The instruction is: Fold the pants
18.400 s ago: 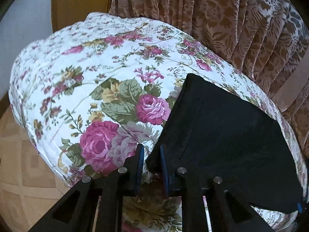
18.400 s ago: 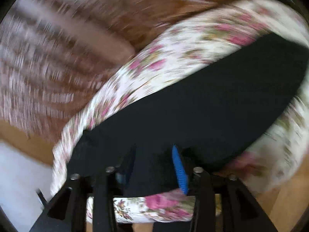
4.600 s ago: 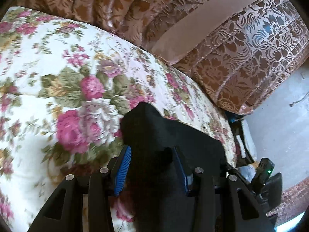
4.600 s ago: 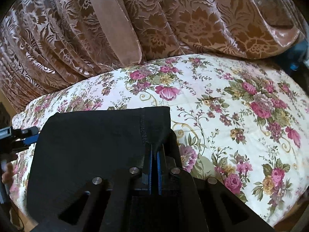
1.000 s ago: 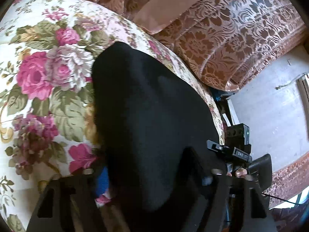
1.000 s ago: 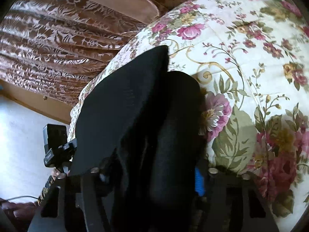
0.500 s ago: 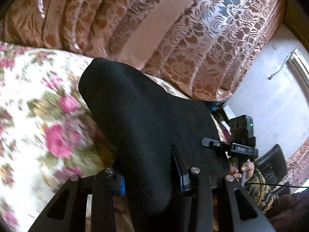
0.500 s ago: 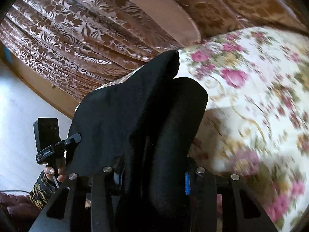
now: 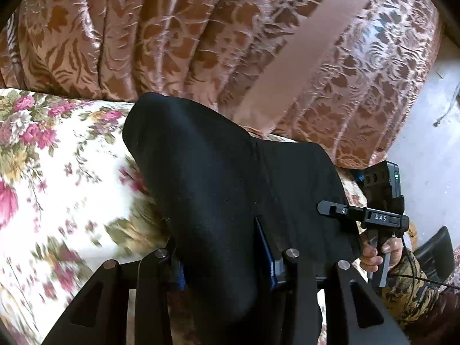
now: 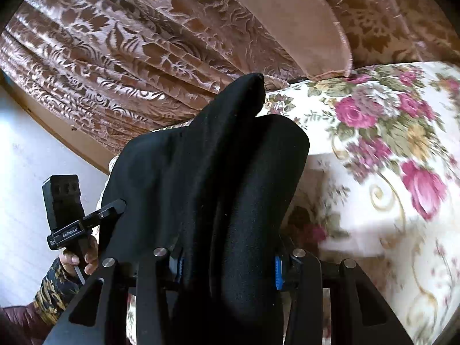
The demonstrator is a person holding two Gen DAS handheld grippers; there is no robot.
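Observation:
The black pants [image 9: 230, 172] hang as a thick folded bundle lifted above the flowered quilt [image 9: 57, 187]. My left gripper [image 9: 218, 247] holds one end of the bundle between its blue pads, and its jaws are opening slightly with the cloth still between them. In the right wrist view the pants [image 10: 215, 172] bulge up in two humps, and my right gripper [image 10: 228, 264] is shut on the thick fold. Each view shows the other gripper's black body [image 9: 373, 215] [image 10: 74, 230] in a person's hand, its fingers hidden behind the cloth.
A brown patterned curtain [image 9: 172, 28] [image 10: 143, 57] hangs close behind the bed. The quilt [image 10: 388, 172] stretches to the right in the right wrist view. A grey floor [image 9: 425, 143] and a white wall [image 10: 23, 187] lie beyond the bed's end.
Both grippers have lifted the bundled pants off the quilt and carried them toward the curtain. The views have tilted up, so more curtain and less quilt shows.

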